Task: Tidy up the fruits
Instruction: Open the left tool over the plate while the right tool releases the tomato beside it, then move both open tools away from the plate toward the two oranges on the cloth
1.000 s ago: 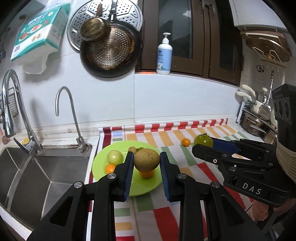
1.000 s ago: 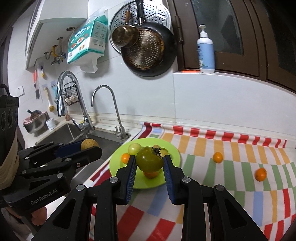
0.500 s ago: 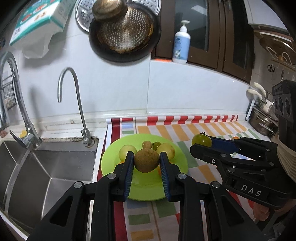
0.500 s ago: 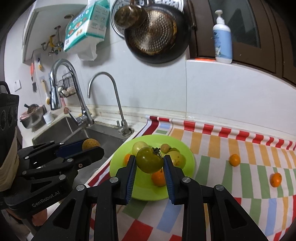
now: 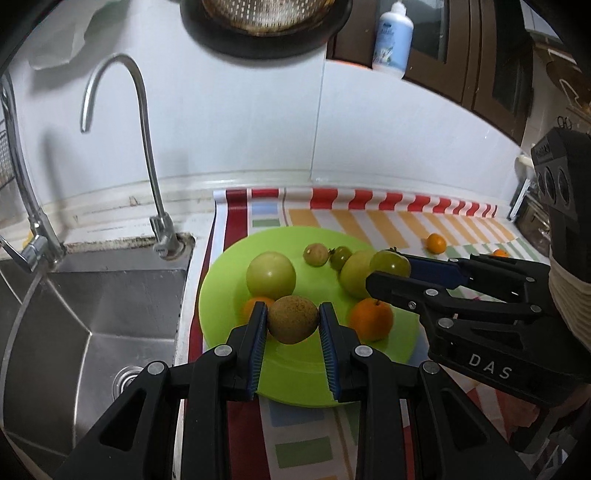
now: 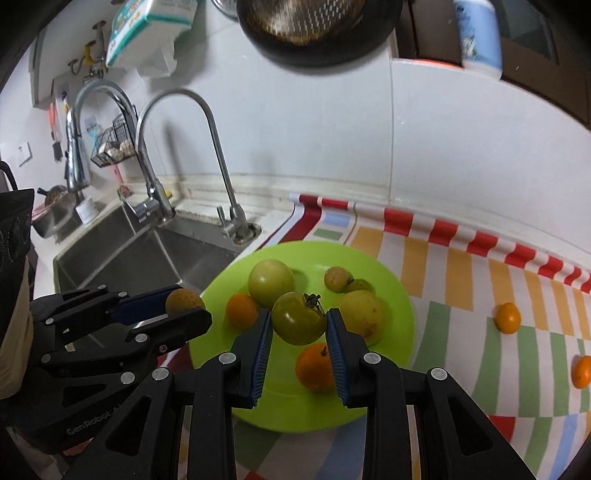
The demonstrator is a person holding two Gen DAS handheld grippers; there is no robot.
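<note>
1. Kitchen counter with a steel sink (image 5: 92, 314) on one side and a striped, multicoloured cloth (image 6: 461, 280) on the other; a gooseneck tap (image 5: 147, 177) rises from the sink's back rim and a dark pan (image 6: 317, 26) hangs on the white wall above.
2. On the cloth beside the sink sits a lime-green plate (image 5: 295, 373).
3. On the plate lie a pale green fruit (image 5: 270, 275) at about 10 o'clock, a small brown fruit (image 5: 316, 254) and a small dark-green one (image 5: 340, 257) near 12 o'clock, a yellow-green fruit (image 6: 364, 312) at 2 o'clock, and two oranges (image 6: 314, 368) at roughly 9 and 5 o'clock.
4. Left gripper (image 5: 292, 326): blue pads closed tight on a brown speckled fruit (image 5: 292, 324), held above the plate's near-left part.
5. Right gripper (image 6: 299, 326): pads clamped on a green tomato (image 6: 299, 317) with its dried stem at the top, hanging over the plate's middle.
6. Two small oranges (image 6: 508, 317) lie on the cloth off the plate, at about 3 o'clock from it, apart from each other.
</note>
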